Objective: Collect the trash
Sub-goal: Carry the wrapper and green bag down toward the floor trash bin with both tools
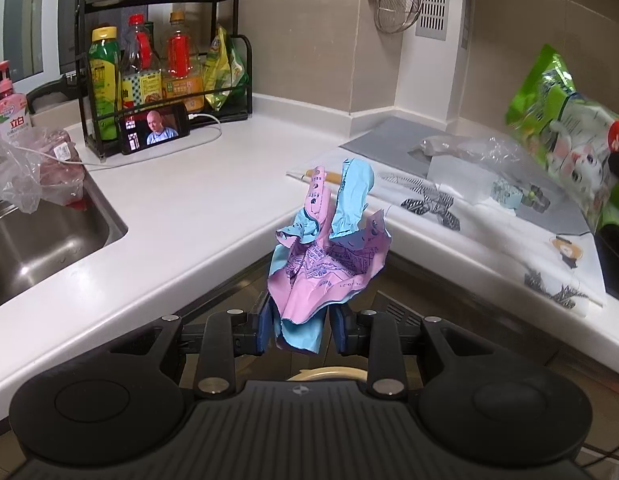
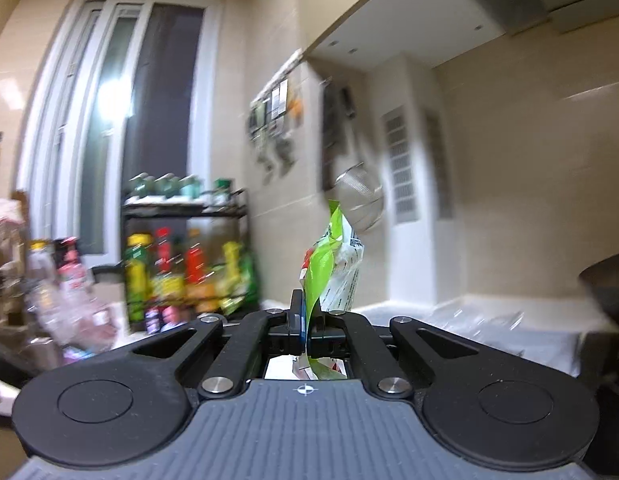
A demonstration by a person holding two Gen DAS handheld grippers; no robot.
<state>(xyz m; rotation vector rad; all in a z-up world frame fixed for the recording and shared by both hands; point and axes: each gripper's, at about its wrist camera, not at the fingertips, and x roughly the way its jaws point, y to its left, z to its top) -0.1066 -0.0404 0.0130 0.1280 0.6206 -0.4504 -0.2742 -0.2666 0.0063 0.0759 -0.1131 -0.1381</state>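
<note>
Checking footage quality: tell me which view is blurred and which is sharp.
Left wrist view: sharp, with fisheye bending of the counter edge; crumpled pink and blue paper crisp. Right wrist view: motion-smeared background, bottles streaked, only the green wrapper fairly clear.

Left wrist view: angled down, close over white L-shaped countertop (image 1: 181, 208). Right wrist view: roughly level, blurred. Shared: black two-tier bottle rack (image 1: 165, 60) (image 2: 189, 256), upper left in the left view, left of centre in the right.

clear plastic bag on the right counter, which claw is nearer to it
Right. The right claw's green snack bag hangs just above and beside the clear plastic bag; the left claw, holding crumpled pink-and-blue paper, sits off the counter's edge.
</note>
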